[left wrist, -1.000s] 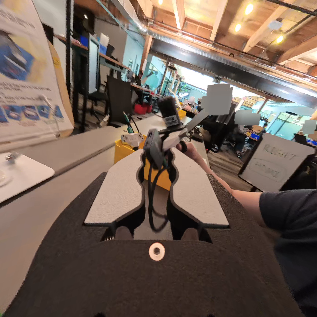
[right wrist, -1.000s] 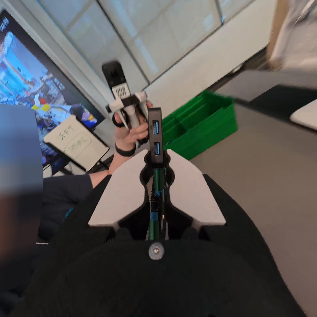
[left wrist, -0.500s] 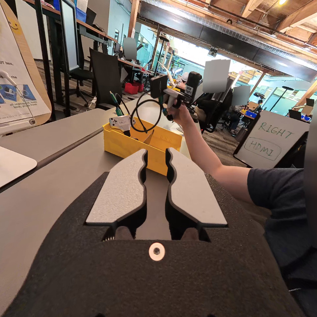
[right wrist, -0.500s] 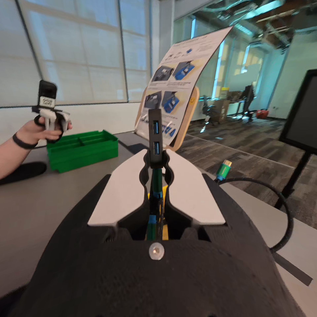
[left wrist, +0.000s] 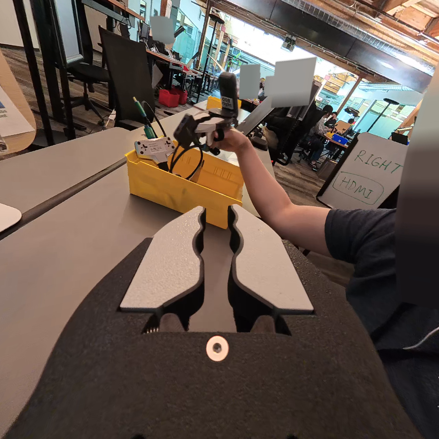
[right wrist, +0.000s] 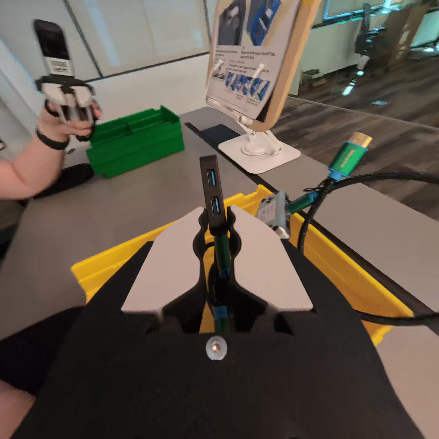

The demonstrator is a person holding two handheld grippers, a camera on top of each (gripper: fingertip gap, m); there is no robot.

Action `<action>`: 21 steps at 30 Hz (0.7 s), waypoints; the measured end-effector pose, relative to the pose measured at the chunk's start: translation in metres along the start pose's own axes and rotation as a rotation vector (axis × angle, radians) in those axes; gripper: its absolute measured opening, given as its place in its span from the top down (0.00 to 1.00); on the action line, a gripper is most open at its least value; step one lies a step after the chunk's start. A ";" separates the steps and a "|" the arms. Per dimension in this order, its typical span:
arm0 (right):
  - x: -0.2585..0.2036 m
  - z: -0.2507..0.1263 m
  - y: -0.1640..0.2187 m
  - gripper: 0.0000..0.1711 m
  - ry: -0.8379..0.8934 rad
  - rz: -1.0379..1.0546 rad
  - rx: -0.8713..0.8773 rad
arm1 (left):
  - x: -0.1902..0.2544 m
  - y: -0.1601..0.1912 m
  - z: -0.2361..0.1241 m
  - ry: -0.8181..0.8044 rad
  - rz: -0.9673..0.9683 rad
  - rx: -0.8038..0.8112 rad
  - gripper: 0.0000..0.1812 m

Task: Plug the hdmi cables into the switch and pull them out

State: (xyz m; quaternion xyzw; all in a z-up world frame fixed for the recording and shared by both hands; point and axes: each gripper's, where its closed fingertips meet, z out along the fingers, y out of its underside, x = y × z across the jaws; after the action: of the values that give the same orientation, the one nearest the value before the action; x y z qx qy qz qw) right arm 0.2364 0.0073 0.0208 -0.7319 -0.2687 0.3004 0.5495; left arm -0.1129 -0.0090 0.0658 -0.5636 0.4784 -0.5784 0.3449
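**Small rigid adapter held; stiff springy cables trailing**

Right gripper (right wrist: 215,213): fingers closed on the lower end of a black adapter (right wrist: 212,187), held above the yellow bin (right wrist: 351,280), two blue ports facing the camera. Green-sleeved cable (right wrist: 222,261) running back from the adapter's base between the fingers. Probably light, hard-shelled, smooth plastic; likely to pivot if pinched only at the tip. Best taken across the flat sides near the cable end, as here.

Left gripper (left wrist: 215,215): fingers narrowly apart, holding nothing, above the grey worktop (left wrist: 71,237), just short of the bin.

Silver switch (right wrist: 273,211) propped at the bin's far rim, one green plug seated in it. Second green plug (right wrist: 349,156) with a gold tip standing free in the air on a thick black cable (right wrist: 306,228). Cable judged stiff and springy, holding its own loops, so liable to tug the light switch about. Metal plug shell the sound place to grip, square to the port, not the cord. Switch too light to stay put under a pull; bracing by its body advisable.

Green bin (right wrist: 135,142) and a poster stand (right wrist: 259,152) further back on the worktop.
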 end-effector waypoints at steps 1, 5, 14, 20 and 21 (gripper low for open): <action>0.010 0.001 -0.001 0.90 0.059 0.000 -0.004 | 0.002 0.000 0.001 0.001 0.007 -0.003 0.91; 0.045 -0.009 -0.002 0.74 0.356 -0.088 -0.057 | 0.008 -0.002 0.001 0.003 0.029 -0.009 0.91; 0.038 -0.024 -0.063 0.72 0.533 -0.089 0.169 | -0.044 0.000 -0.032 -0.420 0.178 -0.138 0.91; -0.014 -0.004 -0.113 0.70 0.440 -0.048 0.302 | -0.113 0.010 -0.116 -1.242 0.538 -0.615 0.92; -0.022 0.000 -0.119 0.70 0.460 -0.082 0.300 | -0.115 0.009 -0.123 -1.307 0.576 -0.669 0.92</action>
State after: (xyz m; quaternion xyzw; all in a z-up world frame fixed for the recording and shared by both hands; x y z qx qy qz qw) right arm 0.2145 0.0213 0.1390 -0.6797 -0.1190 0.1402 0.7101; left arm -0.2202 0.1159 0.0314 -0.7171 0.4547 0.1569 0.5044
